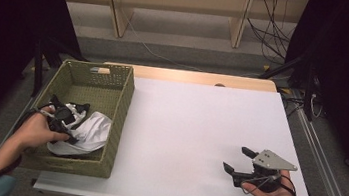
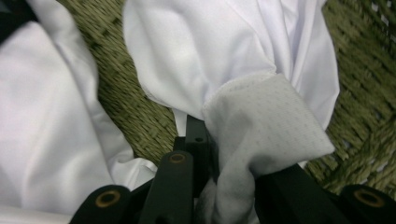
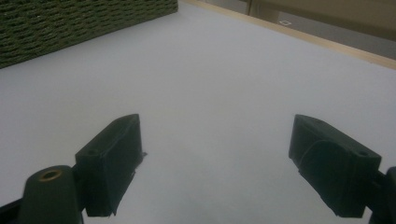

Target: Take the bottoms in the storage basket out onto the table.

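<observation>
Cloth (image 2: 261,135) sits pinched in my left gripper (image 2: 224,186) inside the basket (image 1: 120,102) for lifting; my right gripper (image 3: 217,163) waits wide open, empty

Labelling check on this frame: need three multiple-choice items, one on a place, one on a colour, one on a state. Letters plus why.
1. Where does the white cloth lie?
A. on the table
B. in the green woven basket
C. on the floor

2. What colour is the table top?
A. white
B. red
C. black

3. How do the right tongs stand?
A. shut on the cloth
B. shut on nothing
C. open over the table

Key: 1 B, the cloth sits inside the basket walls. 2 A, the surface is plain white. 3 C, the right gripper view shows the jaws wide apart with nothing between; the left tongs pinch the cloth.
</observation>
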A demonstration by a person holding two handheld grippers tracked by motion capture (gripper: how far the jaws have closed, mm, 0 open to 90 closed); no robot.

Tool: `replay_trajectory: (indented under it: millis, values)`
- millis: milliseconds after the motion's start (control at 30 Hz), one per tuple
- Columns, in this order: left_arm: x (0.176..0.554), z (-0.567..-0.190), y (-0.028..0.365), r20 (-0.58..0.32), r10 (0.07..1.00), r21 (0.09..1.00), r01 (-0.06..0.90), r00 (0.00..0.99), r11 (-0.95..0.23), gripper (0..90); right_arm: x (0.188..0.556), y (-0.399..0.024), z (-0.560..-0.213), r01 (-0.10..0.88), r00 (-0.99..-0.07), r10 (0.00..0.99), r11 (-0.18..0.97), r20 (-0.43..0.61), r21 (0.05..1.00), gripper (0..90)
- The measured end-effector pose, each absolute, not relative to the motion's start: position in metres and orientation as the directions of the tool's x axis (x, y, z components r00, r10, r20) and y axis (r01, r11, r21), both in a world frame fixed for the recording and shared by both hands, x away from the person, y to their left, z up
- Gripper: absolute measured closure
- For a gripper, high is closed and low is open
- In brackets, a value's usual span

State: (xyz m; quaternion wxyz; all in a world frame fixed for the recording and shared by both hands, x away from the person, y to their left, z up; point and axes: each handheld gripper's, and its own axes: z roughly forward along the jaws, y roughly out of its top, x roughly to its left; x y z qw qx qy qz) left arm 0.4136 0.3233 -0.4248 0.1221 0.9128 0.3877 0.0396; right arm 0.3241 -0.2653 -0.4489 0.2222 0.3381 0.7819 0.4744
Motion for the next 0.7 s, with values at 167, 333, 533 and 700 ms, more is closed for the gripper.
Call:
replay_trajectory:
  millis: [167, 333, 533, 700]
  values:
    - [0.412, -0.419, 0.328, -0.038, 0.731, 0.323, 0.701, 0.681, -0.636, 79.8, 0.325, -0.266, -0.449, 0.321, -0.671, 0.741, 0.321, -0.026, 0.891, 18.2]
    - [0.408, -0.413, 0.33, -0.057, 0.752, 0.379, 0.711, 0.657, -0.592, 79.9, 0.325, -0.266, -0.449, 0.322, -0.671, 0.741, 0.321, -0.025, 0.891, 18.2]
    - [0.407, -0.406, 0.333, -0.1, 0.769, 0.427, 0.725, 0.631, -0.54, 80.0, 0.325, -0.265, -0.449, 0.32, -0.671, 0.741, 0.319, -0.024, 0.892, 18.2]
    - [0.407, -0.4, 0.336, -0.147, 0.782, 0.47, 0.738, 0.606, -0.484, 80.2, 0.325, -0.265, -0.449, 0.322, -0.671, 0.741, 0.318, -0.022, 0.892, 18.2]
